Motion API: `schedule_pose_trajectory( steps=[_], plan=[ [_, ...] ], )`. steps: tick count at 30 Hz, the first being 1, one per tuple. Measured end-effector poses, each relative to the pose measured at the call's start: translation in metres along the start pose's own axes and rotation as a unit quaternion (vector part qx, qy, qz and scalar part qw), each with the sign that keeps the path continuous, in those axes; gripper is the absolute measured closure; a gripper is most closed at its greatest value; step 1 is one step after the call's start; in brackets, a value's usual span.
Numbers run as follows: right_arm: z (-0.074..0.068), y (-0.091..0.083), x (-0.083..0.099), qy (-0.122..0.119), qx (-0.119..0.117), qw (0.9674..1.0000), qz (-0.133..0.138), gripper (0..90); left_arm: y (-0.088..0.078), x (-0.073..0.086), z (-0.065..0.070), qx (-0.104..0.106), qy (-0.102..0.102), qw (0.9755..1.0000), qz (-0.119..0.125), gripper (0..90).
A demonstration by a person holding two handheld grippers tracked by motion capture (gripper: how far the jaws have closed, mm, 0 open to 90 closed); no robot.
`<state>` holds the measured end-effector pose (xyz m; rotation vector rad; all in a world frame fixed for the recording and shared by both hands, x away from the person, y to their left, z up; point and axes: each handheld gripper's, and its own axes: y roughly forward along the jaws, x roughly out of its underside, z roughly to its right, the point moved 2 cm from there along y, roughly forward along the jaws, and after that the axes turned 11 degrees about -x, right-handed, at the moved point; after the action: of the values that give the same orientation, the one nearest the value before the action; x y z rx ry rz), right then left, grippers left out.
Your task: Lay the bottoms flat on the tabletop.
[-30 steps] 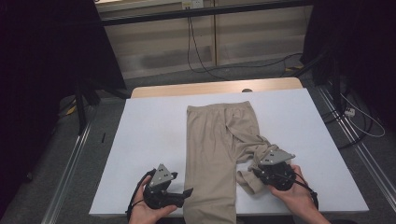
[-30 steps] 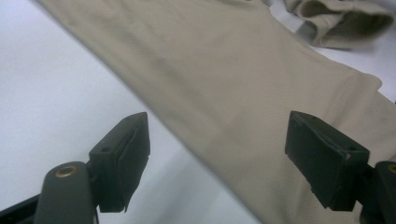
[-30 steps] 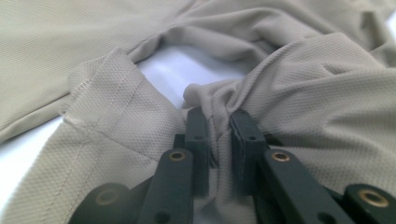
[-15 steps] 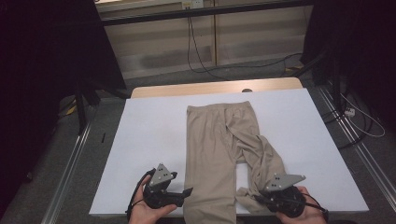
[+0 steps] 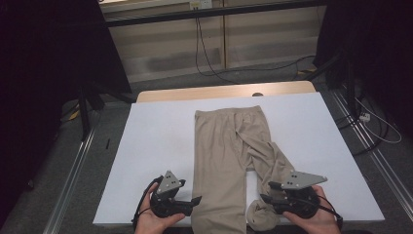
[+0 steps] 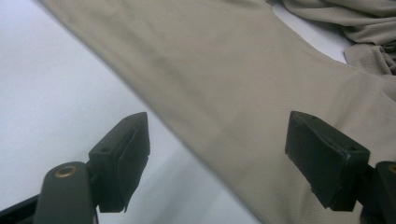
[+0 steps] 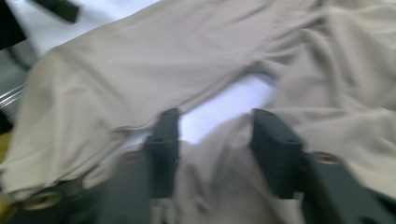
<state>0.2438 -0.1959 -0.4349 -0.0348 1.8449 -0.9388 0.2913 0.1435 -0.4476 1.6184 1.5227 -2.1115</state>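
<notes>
At the table's near edge, right claw [image 5: 265, 199] just released trousers [image 5: 229, 146]; left claw [image 5: 195, 201] unclenched.

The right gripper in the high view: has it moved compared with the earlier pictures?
Yes. The right gripper came toward the near edge of the white table, dragging the crumpled leg of the beige trousers straighter; its fingers have just been opening.

Blurred right tongs [image 7: 212, 149] over trousers [image 7: 140, 84], hems beyond the high view's bottom edge.
</notes>
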Motion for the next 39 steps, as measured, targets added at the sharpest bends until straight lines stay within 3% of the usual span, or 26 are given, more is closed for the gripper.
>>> schedule_pose_trajectory(
  steps=[1, 3, 5, 6, 8, 10, 12, 14, 17, 20, 23, 25, 29, 31, 32, 34, 36, 39],
  plan=[
    [-0.002, 0.004, 0.001, -0.006, -0.005, 0.9999, -0.013, 61.0, 0.0, 0.0, 0.0, 0.0, -0.001, 1.0, 0.001, 22.4],
    [-0.004, 0.009, 0.007, -0.005, 0.021, 0.9989, -0.041, 58.1, -0.001, 0.0, -0.001, -0.001, -0.004, 1.0, 0.005, 22.4],
    [0.001, 0.009, 0.013, 0.009, 0.045, 0.9979, -0.047, 51.3, 0.0, -0.003, 0.0, -0.001, -0.002, 1.0, 0.01, 22.4],
    [0.005, 0.006, 0.015, 0.019, 0.053, 0.9974, -0.045, 52.1, 0.002, -0.005, 0.002, 0.001, 0.0, 0.9999, 0.013, 22.4],
    [0.015, 0.003, 0.015, 0.042, 0.037, 0.9977, -0.037, 68.1, 0.006, -0.011, 0.006, 0.005, 0.003, 0.9998, 0.02, 22.4],
    [0.02, 0.002, 0.013, 0.047, 0.025, 0.998, -0.033, 82.2, 0.011, -0.017, 0.014, 0.013, 0.015, 0.9995, 0.023, 22.4],
    [0.026, 0.0, 0.007, 0.049, 0.021, 0.9984, -0.018, 86.0, 0.017, -0.025, 0.02, 0.021, 0.023, 0.9991, 0.028, 22.2],
    [0.036, -0.003, -0.002, 0.049, 0.023, 0.9985, 0.001, 87.4, 0.025, -0.036, 0.027, 0.041, 0.008, 0.9987, 0.03, 22.2],
    [0.053, -0.005, -0.017, 0.062, 0.034, 0.9973, 0.02, 87.3, 0.039, -0.055, 0.039, 0.038, 0.032, 0.9978, 0.044, 22.3],
    [0.07, 0.001, -0.027, 0.063, 0.046, 0.9966, 0.028, 86.2, 0.054, -0.072, 0.053, 0.059, 0.041, 0.9963, 0.048, 26.0],
    [0.088, 0.014, -0.027, 0.079, 0.047, 0.9956, 0.017, 78.3, 0.072, -0.088, 0.07, 0.079, 0.054, 0.9944, 0.045, 28.8],
    [0.092, 0.019, -0.022, 0.09, 0.058, 0.9942, 0.006, 69.1, 0.085, -0.095, 0.081, 0.095, 0.063, 0.9927, 0.038, 31.9],
    [0.083, -0.002, -0.019, 0.078, 0.07, 0.9941, 0.029, 66.8, 0.104, -0.105, 0.099, 0.11, 0.085, 0.9894, 0.044, 36.7],
    [0.076, -0.018, -0.015, 0.065, 0.059, 0.9953, 0.04, 75.2, 0.113, -0.109, 0.105, 0.103, 0.104, 0.9883, 0.044, 37.0],
    [0.072, -0.023, -0.011, 0.061, 0.057, 0.9957, 0.04, 76.5, 0.117, -0.111, 0.108, 0.1, 0.104, 0.9886, 0.043, 37.2],
    [0.06, -0.027, 0.002, 0.051, 0.041, 0.9977, 0.018, 76.1, 0.126, -0.113, 0.112, 0.102, 0.12, 0.987, 0.032, 40.4],
    [0.052, -0.024, 0.012, 0.046, 0.026, 0.9986, 0.001, 66.8, 0.135, -0.113, 0.115, 0.089, 0.129, 0.9873, 0.026, 43.0],
    [0.044, -0.016, 0.02, 0.034, 0.018, 0.9989, -0.026, 52.7, 0.146, -0.109, 0.119, 0.104, 0.117, 0.9876, 0.006, 54.9]
  ],
)
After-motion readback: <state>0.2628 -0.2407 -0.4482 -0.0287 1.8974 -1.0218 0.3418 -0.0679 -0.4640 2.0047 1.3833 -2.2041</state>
